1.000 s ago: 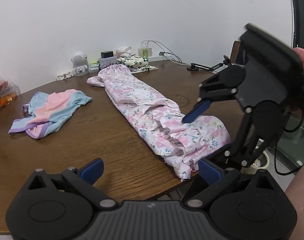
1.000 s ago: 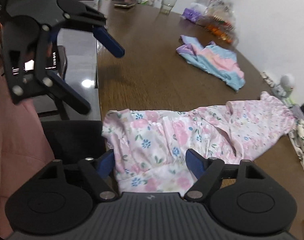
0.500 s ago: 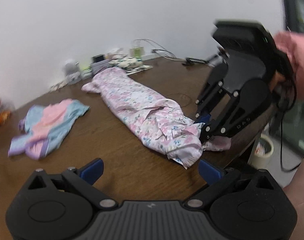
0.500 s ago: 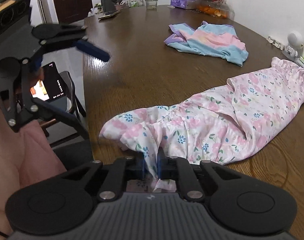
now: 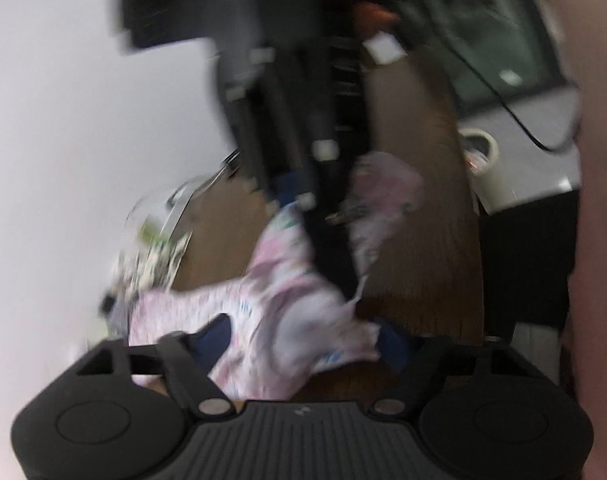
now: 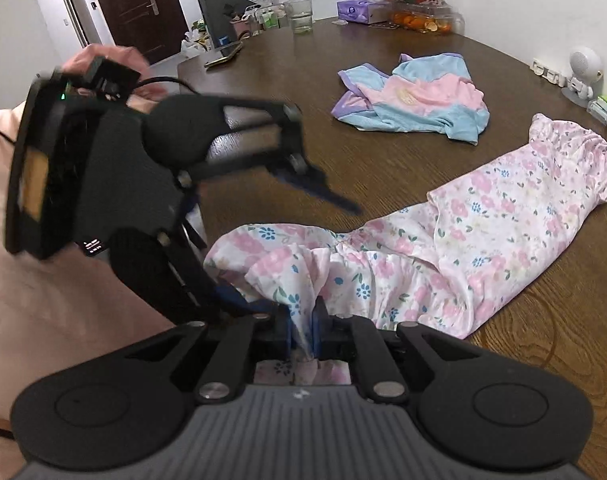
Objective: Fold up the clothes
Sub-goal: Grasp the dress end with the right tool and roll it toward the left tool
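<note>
Brown wooden table (image 6: 383, 184), pastel top (image 6: 413, 98) lying far side. My right gripper (image 6: 302, 330) is clamped on the near hem of the pink floral garment (image 6: 483, 240). My left gripper (image 5: 303, 338) is closing, fabric between its jaws, not yet pinched; view blurred.

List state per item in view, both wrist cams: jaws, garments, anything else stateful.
right gripper: jaws shut on the floral garment's near edge.
left gripper: jaws closing, floral cloth between them, pads not yet pressing.
floral garment: unfolded, stretched long across the table, near end bunched and lifted.
pastel garment: crumpled, lying flat, untouched.
glass: upright at the far edge.
door: closed.
</note>
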Tool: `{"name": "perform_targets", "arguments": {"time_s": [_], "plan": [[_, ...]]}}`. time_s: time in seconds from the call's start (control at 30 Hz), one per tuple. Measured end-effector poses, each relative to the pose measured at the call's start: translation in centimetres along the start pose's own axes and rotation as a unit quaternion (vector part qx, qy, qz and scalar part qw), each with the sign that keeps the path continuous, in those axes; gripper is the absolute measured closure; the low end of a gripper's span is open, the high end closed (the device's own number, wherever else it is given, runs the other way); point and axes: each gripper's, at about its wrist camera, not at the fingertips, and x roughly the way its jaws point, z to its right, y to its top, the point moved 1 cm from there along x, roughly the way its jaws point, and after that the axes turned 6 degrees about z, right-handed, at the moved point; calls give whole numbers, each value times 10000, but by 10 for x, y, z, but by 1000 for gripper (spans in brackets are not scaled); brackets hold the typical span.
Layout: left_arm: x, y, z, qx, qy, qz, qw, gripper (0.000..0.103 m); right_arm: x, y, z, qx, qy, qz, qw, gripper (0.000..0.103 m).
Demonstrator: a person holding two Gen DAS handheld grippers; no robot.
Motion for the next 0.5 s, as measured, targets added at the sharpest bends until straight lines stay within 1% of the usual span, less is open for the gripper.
{"name": "perform_targets", "arguments": {"time_s": [0.03, 0.07, 0.1, 0.13, 0.17, 0.23, 0.27, 0.3, 0.33, 0.4, 0.47, 0.5], "plan": [[1, 1, 1, 134, -4, 47, 9999, 61, -3, 1, -1, 30, 53, 14, 10000, 95], [2, 2, 2, 251, 8, 90, 9996, 73, -6, 2, -2, 49, 108, 22, 9999, 95], [3, 2, 3, 369, 20, 133, 9992, 79, -9, 3, -4, 43, 153, 9, 9999, 95], [4, 2, 2, 410, -5, 169, 9990, 82, -10, 2, -5, 31, 159, -2, 9999, 95], [3, 2, 1, 347, -84, 201, 9992, 89, -12, 2, -6, 21, 147, -8, 9999, 95], [0, 3, -2, 172, -266, 266, 9991, 92, -15, 0, -7, 26, 137, 16, 9999, 94], [-1, 2, -5, 77, -343, 266, 9990, 93, -19, -1, -8, 37, 136, 100, 9999, 92], [-1, 1, -7, -19, -416, 256, 9988, 93, -22, -3, -9, 40, 131, 202, 9997, 85], [-1, 0, -10, -152, -454, 232, 9986, 93, -26, -6, -11, 44, 127, 303, 9994, 82], [1, -4, -18, -486, -527, 176, 9973, 93, -37, -13, -13, 44, 37, 587, 9983, 57], [3, -8, -26, -892, -589, 122, 9942, 93, -46, -22, -14, 47, -103, 826, 9965, 55], [4, -10, -31, -1117, -588, 93, 9920, 93, -48, -29, -14, 52, -207, 888, 9958, 50]]}}
